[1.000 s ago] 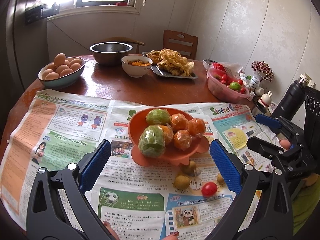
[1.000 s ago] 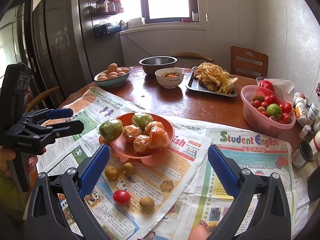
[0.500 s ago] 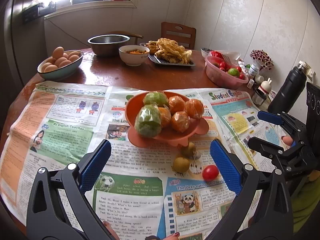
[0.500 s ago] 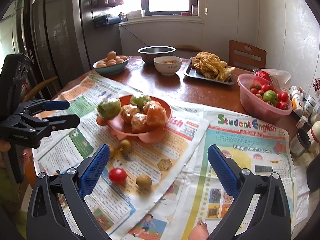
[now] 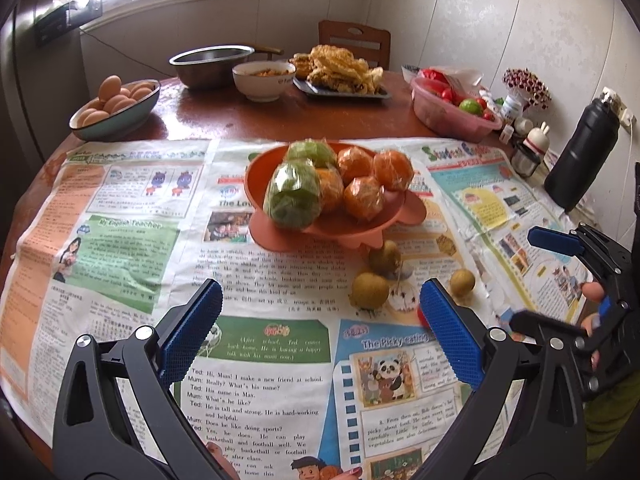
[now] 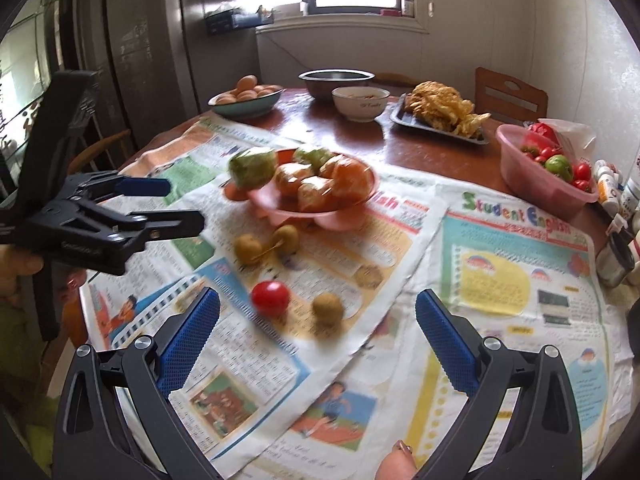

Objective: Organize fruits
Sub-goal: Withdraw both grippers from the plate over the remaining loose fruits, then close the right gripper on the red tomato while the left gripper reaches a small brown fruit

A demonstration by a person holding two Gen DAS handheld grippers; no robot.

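An orange plate (image 5: 360,226) (image 6: 312,212) holds wrapped green fruits (image 5: 294,196) and wrapped oranges (image 5: 364,196). On the newspaper in front of it lie three small brown fruits (image 5: 370,290) (image 6: 328,308) and a red tomato (image 6: 271,297), which is mostly hidden behind my left finger in the left wrist view. My left gripper (image 5: 320,328) is open and empty, over the newspaper short of the loose fruits; it also shows in the right wrist view (image 6: 176,208). My right gripper (image 6: 318,334) is open and empty, just short of the tomato; it also shows in the left wrist view (image 5: 536,280).
Farther back stand a bowl of eggs (image 5: 116,110), a steel bowl (image 5: 212,62), a white bowl (image 5: 264,80), a tray of fried food (image 5: 340,76) and a pink tub of tomatoes (image 5: 452,114). A black bottle (image 5: 580,160) and small jars stand at the right.
Both grippers have dropped lower and moved toward the loose fruits. The right wrist view is blurred by motion. Both stay open.
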